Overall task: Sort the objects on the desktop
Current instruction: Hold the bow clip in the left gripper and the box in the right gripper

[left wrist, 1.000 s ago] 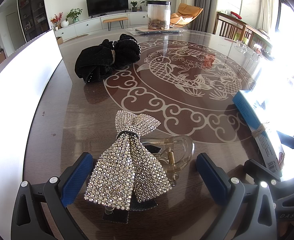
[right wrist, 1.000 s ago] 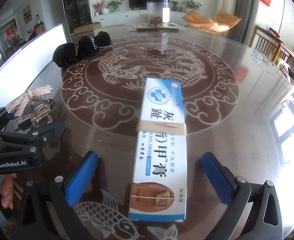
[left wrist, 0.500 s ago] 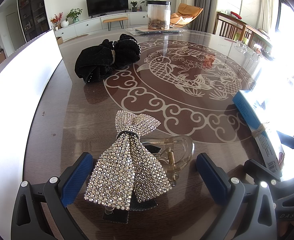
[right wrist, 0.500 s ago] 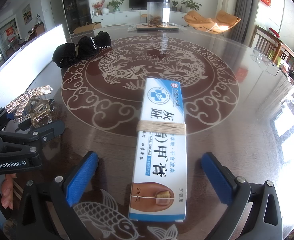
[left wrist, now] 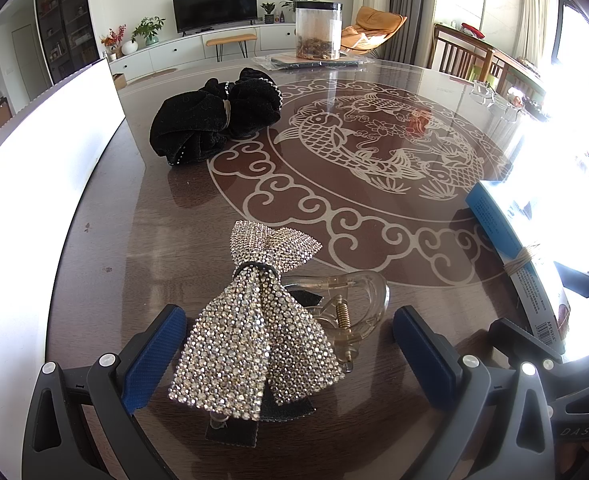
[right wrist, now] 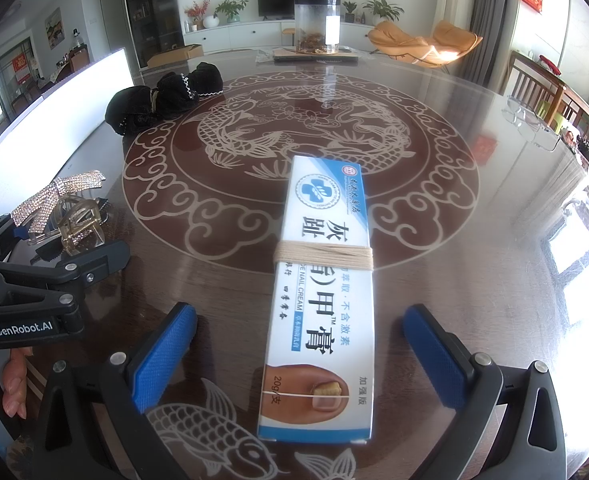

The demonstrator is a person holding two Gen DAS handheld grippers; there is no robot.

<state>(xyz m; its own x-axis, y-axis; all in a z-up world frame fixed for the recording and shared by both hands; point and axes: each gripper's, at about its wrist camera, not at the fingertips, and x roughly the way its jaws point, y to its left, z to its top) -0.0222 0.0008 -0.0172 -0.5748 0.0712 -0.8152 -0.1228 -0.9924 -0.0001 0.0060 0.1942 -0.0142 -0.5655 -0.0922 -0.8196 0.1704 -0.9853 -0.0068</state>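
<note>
A rhinestone bow hair clip (left wrist: 254, 320) with a clear claw lies on the glass table (left wrist: 374, 208), between the fingers of my open left gripper (left wrist: 290, 340); it also shows in the right wrist view (right wrist: 60, 208). A white-and-blue nail cream box (right wrist: 324, 288) bound with string lies between the fingers of my open right gripper (right wrist: 300, 344), touching neither; its edge shows in the left wrist view (left wrist: 510, 256). A black velvet scrunchie (left wrist: 218, 114) lies further back on the left, also in the right wrist view (right wrist: 162, 98).
A clear jar (left wrist: 318, 30) on a flat tray stands at the table's far edge. A white board (left wrist: 34, 160) runs along the left side. My left gripper's body (right wrist: 34, 292) shows at the left of the right wrist view. Chairs stand beyond the table at right.
</note>
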